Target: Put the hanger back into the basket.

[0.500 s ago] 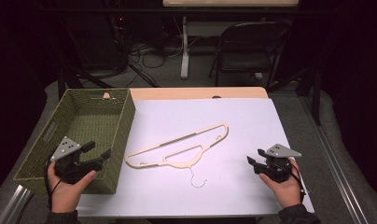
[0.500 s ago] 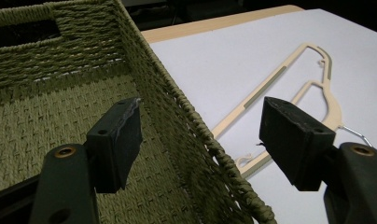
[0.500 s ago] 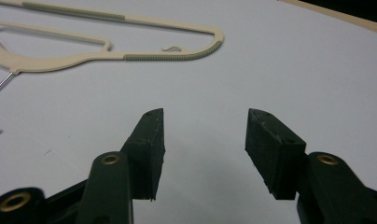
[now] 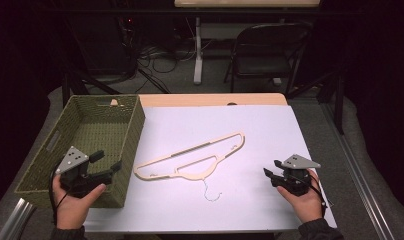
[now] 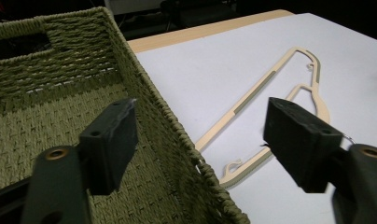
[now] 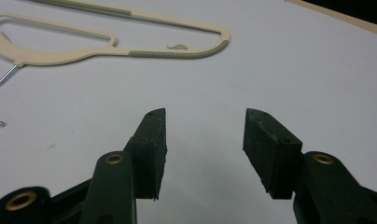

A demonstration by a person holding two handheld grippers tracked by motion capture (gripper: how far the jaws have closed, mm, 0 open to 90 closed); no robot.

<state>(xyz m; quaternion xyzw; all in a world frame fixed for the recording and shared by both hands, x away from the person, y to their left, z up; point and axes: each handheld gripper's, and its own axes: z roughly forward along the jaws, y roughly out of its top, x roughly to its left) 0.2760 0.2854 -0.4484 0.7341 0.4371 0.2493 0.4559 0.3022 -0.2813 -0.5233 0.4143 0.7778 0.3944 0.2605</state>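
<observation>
Both my left tongs (image 4: 106, 169) and right tongs (image 4: 271, 174) gape empty; I judge the hanger (image 4: 190, 159) ungrasped, the basket (image 4: 132, 134) probably its destination.

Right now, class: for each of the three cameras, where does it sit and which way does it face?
High view: above the person's side, looking forward and down on the table; both hands, left gripper, right gripper.
Left gripper view: rides the left gripper, open jaws straddling the woven basket rim.
Right gripper view: rides the right gripper, low over the white surface.
All three share the cream hanger.
</observation>
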